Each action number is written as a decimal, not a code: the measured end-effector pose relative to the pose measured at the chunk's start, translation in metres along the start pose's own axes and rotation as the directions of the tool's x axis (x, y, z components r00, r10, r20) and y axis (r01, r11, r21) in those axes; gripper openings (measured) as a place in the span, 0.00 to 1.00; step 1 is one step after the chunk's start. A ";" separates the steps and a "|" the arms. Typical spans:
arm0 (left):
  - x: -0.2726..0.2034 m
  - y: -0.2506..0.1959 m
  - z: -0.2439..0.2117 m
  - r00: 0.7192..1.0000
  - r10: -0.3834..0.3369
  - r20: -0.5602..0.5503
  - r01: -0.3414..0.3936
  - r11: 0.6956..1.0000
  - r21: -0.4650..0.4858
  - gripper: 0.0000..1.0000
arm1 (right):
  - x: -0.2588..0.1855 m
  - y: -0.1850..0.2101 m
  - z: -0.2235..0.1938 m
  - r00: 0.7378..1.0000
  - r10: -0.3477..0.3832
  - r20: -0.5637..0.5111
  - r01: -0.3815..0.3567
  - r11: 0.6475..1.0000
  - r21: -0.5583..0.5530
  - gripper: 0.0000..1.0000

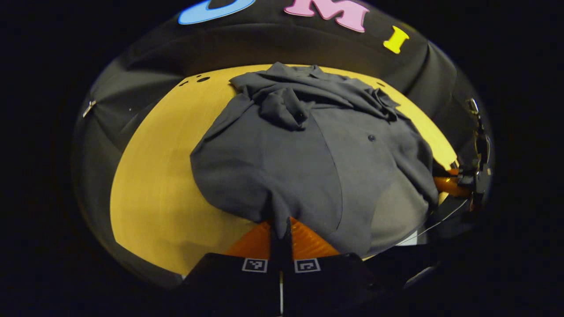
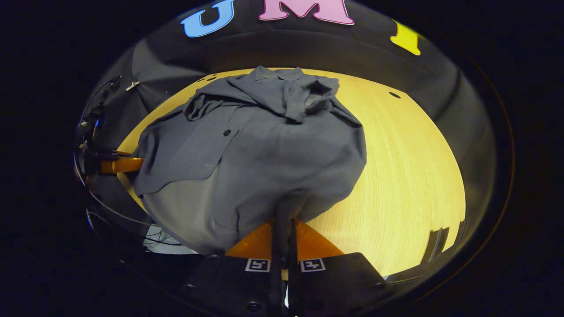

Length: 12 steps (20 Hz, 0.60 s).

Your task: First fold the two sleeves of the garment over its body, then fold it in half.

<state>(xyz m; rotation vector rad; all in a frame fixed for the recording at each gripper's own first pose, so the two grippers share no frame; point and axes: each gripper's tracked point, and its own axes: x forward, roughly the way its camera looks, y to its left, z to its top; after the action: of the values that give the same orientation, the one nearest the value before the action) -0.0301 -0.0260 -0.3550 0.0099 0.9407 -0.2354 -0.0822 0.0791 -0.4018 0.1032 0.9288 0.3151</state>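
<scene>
Your left gripper (image 1: 281, 229) and right gripper (image 2: 282, 224) each have jaws closed on the near hem of the shirt (image 1: 308, 149). The shirt stretches away from you on the yellow worktop (image 1: 154, 176), sleeves bunched over its far end. Black cloth walls surround the booth.

We see a yellow wooden table (image 1: 154, 185) with a light grain, its far edge curving against the booth's black cloth wall. On it lies a dark grey garment (image 1: 299, 167), spread across the middle of the top, with its sleeves bunched in a crumpled heap toward the far edge. Its near hem reaches the table's near edge. Bare wood flanks the garment on both sides.
</scene>
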 end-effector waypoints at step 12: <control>-0.036 0.014 0.097 0.991 -0.007 0.133 0.033 0.979 -0.200 0.05 | -0.043 -0.031 0.103 0.966 -0.034 0.258 -0.026 0.974 0.226 0.05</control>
<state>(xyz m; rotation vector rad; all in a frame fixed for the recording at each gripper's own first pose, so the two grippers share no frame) 0.0298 -0.0158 -0.2700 -0.2002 0.8296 -0.1562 -0.0165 0.0412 -0.3137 0.3465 0.7006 0.1835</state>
